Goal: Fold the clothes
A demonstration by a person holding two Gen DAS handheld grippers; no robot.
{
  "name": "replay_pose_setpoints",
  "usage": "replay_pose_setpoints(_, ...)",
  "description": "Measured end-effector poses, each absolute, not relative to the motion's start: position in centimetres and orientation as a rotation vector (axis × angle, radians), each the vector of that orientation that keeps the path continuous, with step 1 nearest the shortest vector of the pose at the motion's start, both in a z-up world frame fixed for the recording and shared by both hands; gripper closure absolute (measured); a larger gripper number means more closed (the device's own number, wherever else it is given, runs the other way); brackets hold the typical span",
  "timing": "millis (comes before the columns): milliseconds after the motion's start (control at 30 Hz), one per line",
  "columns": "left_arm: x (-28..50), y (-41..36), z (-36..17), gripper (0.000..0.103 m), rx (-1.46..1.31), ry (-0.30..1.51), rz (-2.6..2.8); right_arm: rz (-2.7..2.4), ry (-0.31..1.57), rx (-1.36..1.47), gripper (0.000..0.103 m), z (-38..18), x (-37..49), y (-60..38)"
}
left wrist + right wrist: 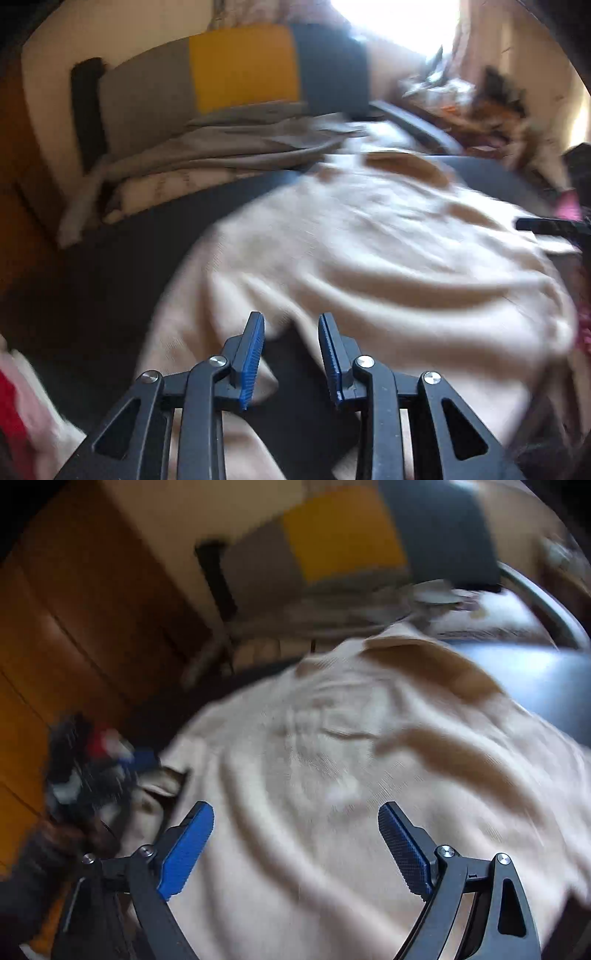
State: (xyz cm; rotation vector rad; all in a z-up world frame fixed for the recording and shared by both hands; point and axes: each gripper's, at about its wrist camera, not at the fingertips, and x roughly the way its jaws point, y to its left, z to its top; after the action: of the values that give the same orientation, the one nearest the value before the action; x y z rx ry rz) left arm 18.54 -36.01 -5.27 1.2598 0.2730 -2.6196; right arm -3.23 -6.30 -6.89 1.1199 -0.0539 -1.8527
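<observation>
A cream garment [369, 251] lies rumpled and spread across a dark surface [110, 288]; both views are blurred by motion. My left gripper [291, 325] is open just above the garment's near edge, with dark surface showing between its blue pads and no cloth held. My right gripper [295, 812] is wide open over the middle of the same garment [351, 757], holding nothing. In the right wrist view a blurred dark tool with a blue tip [110, 764], likely my left gripper, sits at the garment's left edge. A black finger [546, 224] pokes in at the right of the left wrist view.
A pillow with grey, yellow and dark blue panels [243, 66] leans at the back, with grey and patterned bedding [207, 147] piled below it. A wooden panel [55, 646] runs along the left. Red and white cloth [18, 413] lies near left. Clutter [491, 107] sits far right.
</observation>
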Motion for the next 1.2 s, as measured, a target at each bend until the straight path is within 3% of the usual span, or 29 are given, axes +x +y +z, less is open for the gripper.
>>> replay_pose_setpoints(133,24.7,-32.8,-7.2,0.067,1.314,0.469,-2.665,-1.954,-0.138,1.220,0.005,-7.5,-0.3,1.9)
replay_pose_setpoints(233,27.8,-30.7,-8.5,0.059,1.332,0.594,-2.657,-2.005,-0.263,1.324,0.005,-10.3,2.0,8.4)
replay_pose_setpoints(267,28.7,-29.9,-8.8,0.052,1.332,0.634,-2.657,-2.006,-0.301,1.331,0.005,-11.1,2.4,9.7)
replay_pose_setpoints(333,29.2,-28.6,-9.1,0.043,1.338,0.619,-2.655,-1.996,-0.374,1.321,0.005,-12.6,3.3,11.1)
replay_pose_setpoints(700,28.6,-24.5,-8.9,0.043,1.363,0.286,-2.664,-1.893,-0.417,1.098,0.000,-14.7,5.7,4.3)
replay_pose_setpoints(900,27.6,-23.0,-9.7,0.043,1.375,0.217,-2.707,-1.940,-0.356,1.057,0.000,-14.6,6.7,3.3)
replay_pose_setpoints(1000,26.9,-23.6,-9.6,0.043,1.389,0.305,-2.716,-1.956,-0.355,1.037,0.000,-14.6,7.1,3.7)
replay_pose_setpoints(1067,26.5,-24.1,-9.5,0.049,1.398,0.371,-2.719,-1.952,-0.344,1.044,0.000,-14.7,7.1,3.7)
replay_pose_setpoints(1133,26.0,-24.6,-9.4,0.066,1.407,0.437,-2.721,-1.958,-0.308,1.099,0.002,-14.5,6.7,3.2)
replay_pose_setpoints(1167,25.8,-24.9,-9.4,0.078,1.411,0.470,-2.722,-1.975,-0.285,1.121,0.008,-14.3,6.6,2.9)
replay_pose_setpoints(1200,25.6,-25.2,-9.3,0.083,1.415,0.504,-2.722,-1.998,-0.251,1.142,0.026,-14.2,6.5,2.7)
